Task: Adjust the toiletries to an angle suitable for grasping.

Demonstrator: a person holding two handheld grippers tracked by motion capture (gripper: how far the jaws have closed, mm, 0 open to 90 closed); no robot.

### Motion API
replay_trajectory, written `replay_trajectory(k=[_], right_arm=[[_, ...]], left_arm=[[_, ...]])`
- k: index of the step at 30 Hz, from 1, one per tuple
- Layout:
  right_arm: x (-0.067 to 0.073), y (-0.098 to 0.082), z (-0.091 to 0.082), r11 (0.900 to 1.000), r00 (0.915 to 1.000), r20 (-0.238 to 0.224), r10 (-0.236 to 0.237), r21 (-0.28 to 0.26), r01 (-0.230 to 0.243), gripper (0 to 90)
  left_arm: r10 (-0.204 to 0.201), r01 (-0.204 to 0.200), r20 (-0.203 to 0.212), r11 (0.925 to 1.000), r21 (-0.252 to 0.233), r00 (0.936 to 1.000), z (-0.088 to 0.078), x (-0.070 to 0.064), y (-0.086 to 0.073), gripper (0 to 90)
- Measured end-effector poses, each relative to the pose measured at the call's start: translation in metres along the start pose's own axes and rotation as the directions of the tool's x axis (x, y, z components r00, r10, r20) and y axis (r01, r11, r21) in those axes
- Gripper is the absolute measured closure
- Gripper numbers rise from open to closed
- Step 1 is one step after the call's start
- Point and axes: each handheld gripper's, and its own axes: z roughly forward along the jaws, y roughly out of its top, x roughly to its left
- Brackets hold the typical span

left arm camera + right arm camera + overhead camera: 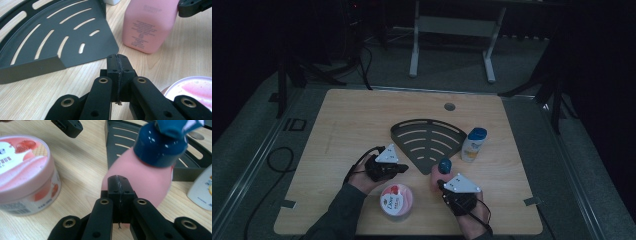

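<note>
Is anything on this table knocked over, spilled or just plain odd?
Nothing looks spilled or broken. The pink bottle stands by the black slotted rack, the white bottle is upright, and the pink tub sits closed near the table's front edge.

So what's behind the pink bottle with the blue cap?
Behind the pink plastic bottle with the dark blue cap lies the dark grey slotted fan-shaped metal tray on the wooden table. The bottle covers part of the tray's slots.
</note>
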Motion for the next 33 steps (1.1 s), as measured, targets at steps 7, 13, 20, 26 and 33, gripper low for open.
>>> replay_trajectory(k=[7,13,20,26,33], right_arm=[[0.014,0.019,0.017,1.000,0.9996,-0.023,-0.015,-0.027,0.015,90.0],[0.022,0.026,0.038,1.000,0.9991,0.041,-0.007,0.002,0.007,90.0],[0.020,0.024,0.037,1.000,0.9953,0.097,-0.003,0.024,0.001,90.0],[0.008,0.016,0.028,1.000,0.9962,0.083,0.025,0.018,-0.026,90.0],[-0.007,0.007,0.016,0.999,0.9971,0.059,0.048,0.016,-0.049,90.0]], left_arm=[[-0.011,0.011,-0.008,0.9999,-0.006,0.9999,-0.003,0.003,-0.003,89.4],[-0.021,0.021,-0.004,0.9998,-0.004,0.9998,-0.002,0.004,-0.006,89.4],[-0.019,0.019,-0.001,0.9998,0.001,0.9998,-0.001,0.004,-0.006,89.3],[-0.024,0.024,-0.005,0.9997,0.001,0.9997,-0.003,0.005,-0.008,89.2],[-0.026,0.026,-0.010,0.9996,0.003,0.9996,-0.004,0.006,-0.010,89.1]])
